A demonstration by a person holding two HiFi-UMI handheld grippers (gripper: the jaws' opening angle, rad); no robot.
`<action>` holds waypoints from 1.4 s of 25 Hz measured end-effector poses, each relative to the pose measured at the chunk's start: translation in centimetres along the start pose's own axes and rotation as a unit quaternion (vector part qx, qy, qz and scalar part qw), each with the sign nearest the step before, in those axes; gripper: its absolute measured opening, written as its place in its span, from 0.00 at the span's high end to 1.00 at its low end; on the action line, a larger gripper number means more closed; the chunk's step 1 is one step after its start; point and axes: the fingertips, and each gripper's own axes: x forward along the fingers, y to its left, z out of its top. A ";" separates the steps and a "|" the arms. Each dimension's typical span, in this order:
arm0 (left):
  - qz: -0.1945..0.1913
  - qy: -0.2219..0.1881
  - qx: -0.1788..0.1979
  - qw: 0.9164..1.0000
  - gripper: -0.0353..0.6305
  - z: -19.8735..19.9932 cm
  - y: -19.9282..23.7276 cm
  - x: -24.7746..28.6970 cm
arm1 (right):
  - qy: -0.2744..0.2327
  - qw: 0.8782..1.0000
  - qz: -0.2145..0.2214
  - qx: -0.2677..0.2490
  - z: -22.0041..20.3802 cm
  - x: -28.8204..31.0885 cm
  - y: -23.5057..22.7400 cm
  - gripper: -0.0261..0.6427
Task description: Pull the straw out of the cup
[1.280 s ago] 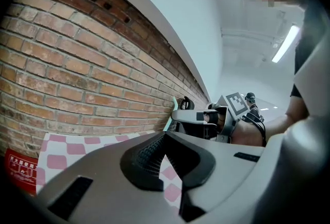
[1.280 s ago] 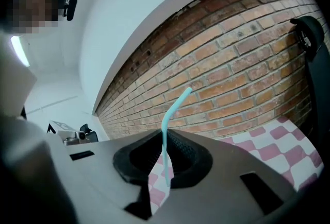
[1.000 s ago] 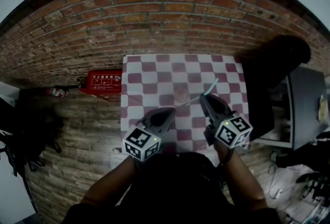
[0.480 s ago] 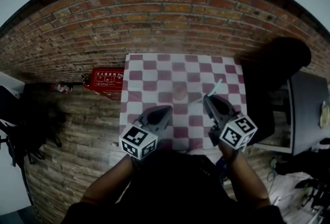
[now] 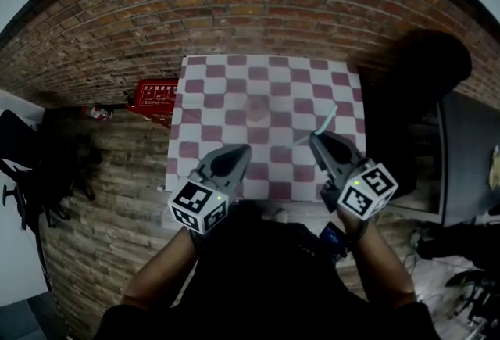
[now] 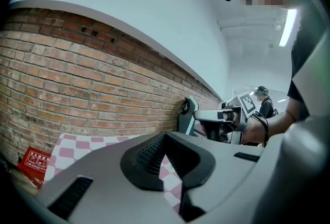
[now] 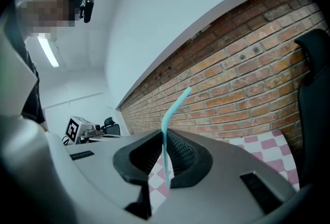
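Observation:
The cup [image 5: 258,106] stands blurred and pale near the middle of the red-and-white checked table [image 5: 211,88]. My right gripper [image 5: 316,138] is shut on the teal straw [image 5: 326,119], which is clear of the cup and sticks up past the fingertips. In the right gripper view the straw [image 7: 165,138] runs upright between the pads and bends at its top. My left gripper [image 5: 239,152] hangs over the near part of the cloth, jaws together and holding nothing. The left gripper view shows its jaws [image 6: 165,138] meeting at the tips, with the right gripper [image 6: 187,109] beyond.
A brick wall [image 5: 258,10] runs behind the table. A red box [image 5: 153,98] lies on the floor at the table's left. A black chair [image 5: 422,76] and a grey desk [image 5: 462,162] stand on the right. Dark gear [image 5: 39,166] sits far left.
Both grippers have drawn back from the cup toward the person and risen slightly. The straw has travelled with the right gripper, and its lower end now lies farther from the cup.

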 end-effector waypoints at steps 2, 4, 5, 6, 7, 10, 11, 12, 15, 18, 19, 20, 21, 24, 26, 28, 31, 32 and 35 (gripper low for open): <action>0.006 0.000 0.002 1.000 0.94 -0.4 -1.6 -0.4 | 0.001 1.000 0.008 0.000 -0.6 -1.7 0.3 0.91; 0.012 -0.001 0.005 1.000 0.94 -0.9 -3.2 -0.9 | 0.001 1.000 0.015 0.001 -1.3 -3.3 0.8 0.91; 0.015 -0.001 0.006 1.000 0.94 -1.1 -3.9 -1.2 | 0.001 1.000 0.019 0.002 -1.7 -4.0 1.0 0.91; 0.018 -0.002 0.005 1.000 0.94 -1.4 -4.6 -1.5 | 0.002 1.000 0.023 0.003 -2.1 -4.8 1.2 0.91; 0.022 -0.002 0.004 1.000 0.94 -1.7 -5.2 -1.9 | 0.003 1.000 0.027 0.003 -2.5 -5.4 1.5 0.91; 0.033 0.001 0.005 0.999 0.94 -2.5 -6.5 -3.1 | 0.009 0.999 0.036 0.006 -3.6 -7.1 2.3 0.91; 0.035 0.001 0.006 0.999 0.94 -2.8 -6.8 -3.5 | 0.011 0.999 0.039 0.006 -4.0 -7.5 2.6 0.91; 0.037 0.001 0.006 0.999 0.94 -3.0 -7.1 -3.9 | 0.012 0.999 0.041 0.006 -4.3 -7.9 2.9 0.91; 0.039 0.001 0.007 0.999 0.94 -3.6 -7.6 -5.3 | 0.016 0.999 0.046 0.000 -5.1 -8.6 4.2 0.91; 0.038 0.002 0.006 0.999 0.94 -4.2 -7.5 -6.5 | 0.015 0.999 0.048 -0.008 -5.6 -8.8 5.7 0.91; 0.036 0.001 0.007 0.999 0.94 -4.3 -7.5 -6.9 | 0.014 0.999 0.048 -0.010 -5.8 -8.9 6.3 0.91; 0.033 0.001 0.008 0.999 0.94 -4.4 -7.5 -7.3 | 0.013 0.999 0.047 -0.013 -6.0 -9.0 7.0 0.91; 0.029 0.001 0.010 1.000 0.94 -4.5 -7.5 -7.7 | 0.013 0.999 0.047 -0.016 -6.2 -8.9 7.7 0.91; 0.015 0.003 0.010 1.000 0.94 -4.7 -7.2 -9.0 | 0.014 0.999 0.039 -0.024 -7.0 -8.4 9.7 0.91; 0.000 0.005 0.013 1.000 0.94 -4.8 -7.3 -10.1 | 0.013 0.999 0.030 -0.020 -7.7 -8.1 11.2 0.91; -0.011 0.005 0.021 1.000 0.94 -5.0 -7.1 -11.6 | 0.013 0.999 0.023 -0.018 -8.5 -7.6 12.7 0.91; -0.022 0.007 0.014 1.000 0.94 -6.0 -6.3 -13.8 | 0.014 1.000 0.011 -0.009 -10.2 -6.8 14.7 0.91; -0.025 0.009 0.011 1.000 0.94 -6.4 -6.0 -14.6 | 0.015 1.000 0.007 -0.007 -10.8 -6.6 15.4 0.91; -0.034 0.013 0.012 0.999 0.94 -7.3 -5.3 -16.5 | 0.016 1.000 -0.003 -0.001 -12.0 -6.2 17.4 0.91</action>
